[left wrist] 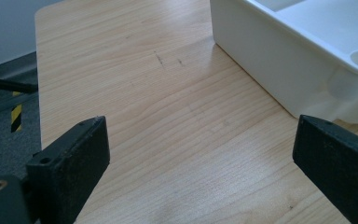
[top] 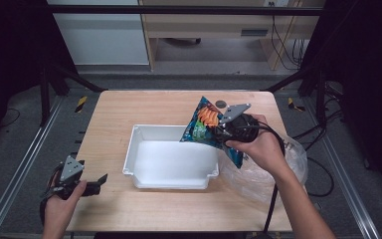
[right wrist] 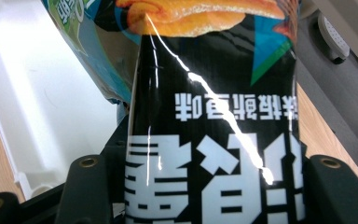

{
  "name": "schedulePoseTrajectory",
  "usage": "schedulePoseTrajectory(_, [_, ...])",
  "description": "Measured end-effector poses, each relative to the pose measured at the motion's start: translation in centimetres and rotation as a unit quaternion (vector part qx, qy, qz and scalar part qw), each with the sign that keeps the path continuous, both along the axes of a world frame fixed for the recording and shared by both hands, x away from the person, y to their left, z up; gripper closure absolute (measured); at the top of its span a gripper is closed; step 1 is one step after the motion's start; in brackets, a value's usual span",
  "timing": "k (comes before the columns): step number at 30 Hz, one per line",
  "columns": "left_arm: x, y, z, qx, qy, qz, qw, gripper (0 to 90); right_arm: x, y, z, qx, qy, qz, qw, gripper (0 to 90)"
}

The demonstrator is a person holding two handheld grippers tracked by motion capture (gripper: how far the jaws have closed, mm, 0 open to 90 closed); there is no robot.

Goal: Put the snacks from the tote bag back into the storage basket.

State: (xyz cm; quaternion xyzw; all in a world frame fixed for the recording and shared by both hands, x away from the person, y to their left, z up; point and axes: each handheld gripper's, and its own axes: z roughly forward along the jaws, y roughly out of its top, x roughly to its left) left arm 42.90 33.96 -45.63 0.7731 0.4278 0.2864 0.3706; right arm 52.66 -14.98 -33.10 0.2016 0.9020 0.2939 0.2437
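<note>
White bin (top: 144, 149) empty. My right gripper (top: 222, 130) clamps the snack bag (top: 202, 122) over its rim; release pending. Left gripper (top: 95, 183) idle, jaws wide.

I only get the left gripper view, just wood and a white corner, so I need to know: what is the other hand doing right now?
Observer: The right hand-held gripper is shut on a snack bag, holding it above the white tray's right end.
Operator: Is anything in that tray?
Observer: No, its inside looks bare white.
Operator: And where did the bag come from?
Observer: I cannot say, but a clear plastic bag lies at the table's right edge, beside the right forearm.
Operator: My own gripper?
Observer: The left hand-held gripper rests open near the table's front left corner, pointing toward the tray.
</note>
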Motion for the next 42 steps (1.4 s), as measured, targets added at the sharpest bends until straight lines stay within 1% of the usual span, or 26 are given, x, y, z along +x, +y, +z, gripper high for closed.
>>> schedulePoseTrajectory(7, [0.0,0.2,0.1,-0.002,-0.002,0.002,1.0,3.5,0.3,1.1,-0.2,-0.002,0.001,0.009,1.0,41.5])
schedulePoseTrajectory(11, [-0.1,0.3,0.1,-0.003,-0.004,0.003,1.0,3.6,0.6,1.6,-0.1,0.008,0.001,0.014,0.9999,41.5])
schedulePoseTrajectory(18, [-0.4,0.0,0.3,0.007,-0.011,0.002,0.9999,3.8,0.7,2.6,-0.1,0.013,0.003,0.019,0.9997,41.6])
schedulePoseTrajectory(22, [-0.6,-0.1,0.4,0.008,-0.016,0.003,0.9998,3.8,0.8,3.3,0.0,0.008,0.002,0.03,0.9995,41.6])
schedulePoseTrajectory(24, [-0.7,-0.1,0.5,0.011,-0.019,0.006,0.9997,3.7,0.8,3.6,0.0,0.009,0.004,0.027,0.9996,41.6])
schedulePoseTrajectory(25, [-0.7,-0.1,0.6,0.012,-0.021,0.007,0.9997,3.7,0.8,3.7,0.0,0.008,0.004,0.032,0.9995,41.6])
schedulePoseTrajectory(26, [-0.7,-0.1,0.7,0.011,-0.024,0.007,0.9996,3.7,0.8,4.1,0.1,0.004,0.004,0.033,0.9994,41.6])
schedulePoseTrajectory(29, [-0.8,0.2,0.9,0.006,-0.029,0.01,0.9995,3.7,0.7,4.4,0.1,0.004,0.005,0.034,0.9994,41.6])
schedulePoseTrajectory(34, [-0.7,0.4,1.0,-0.003,-0.029,0.008,0.9995,3.7,0.6,5.4,0.2,0.001,0.005,0.042,0.9991,41.6])
schedulePoseTrajectory(37, [-0.7,0.4,1.1,-0.002,-0.033,0.006,0.9994,3.7,0.5,5.8,0.2,0.003,0.007,0.047,0.9989,41.6])
schedulePoseTrajectory(42, [-0.7,0.2,1.1,0.0,-0.033,0.007,0.9994,3.7,0.5,6.2,0.2,0.002,0.009,0.053,0.9986,41.6])
